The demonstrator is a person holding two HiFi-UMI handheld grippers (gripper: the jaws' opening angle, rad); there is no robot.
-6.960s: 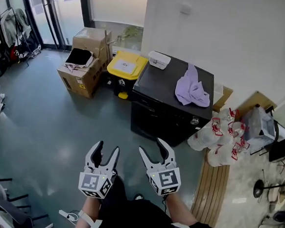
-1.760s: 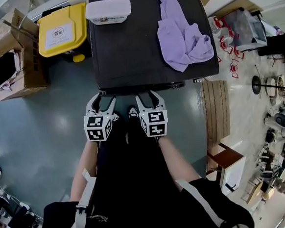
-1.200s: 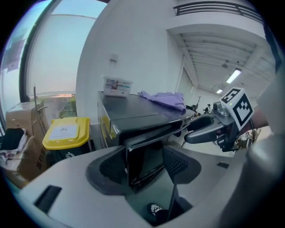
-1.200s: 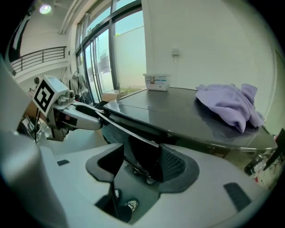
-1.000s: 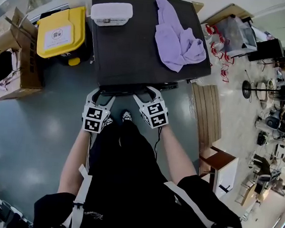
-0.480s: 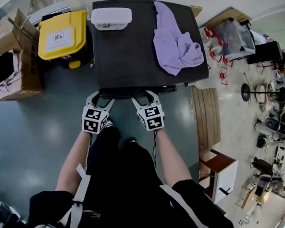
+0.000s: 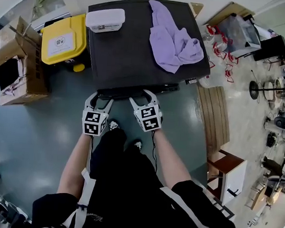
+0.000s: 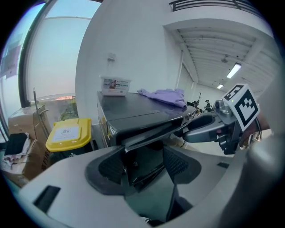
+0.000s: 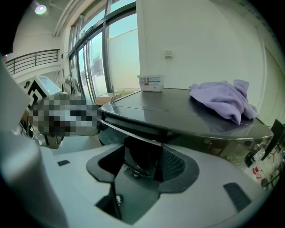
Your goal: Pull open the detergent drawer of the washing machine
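Black, flat-topped washing machine fills the middle of the head view, w/ the person standing right at its front edge, close enough to pull w/o leaning. To its left on the floor sit a brown cardboard box and a yellow-lidded bin, both clear of the work. On the machine's top surface lie a crumpled lilac cloth and a white rectangular plastic tub, both set well back, so nothing blocks the front. The dark detergent drawer front sits at the machine's upper left corner, just under the top's lip; whether it's out at all, can't tell. Left claw is released: jaws spread, one each side of that drawer front, prob. lined up so that closing would pinch it for a straight pull twd the body. No pad is clearly pressing yet. Right claw is also released, jaws apart w/ only the machine's dark front panel beyond them, grasping nothing. It's parked beside the left one at the same edge, likely just waiting or ready to steady.
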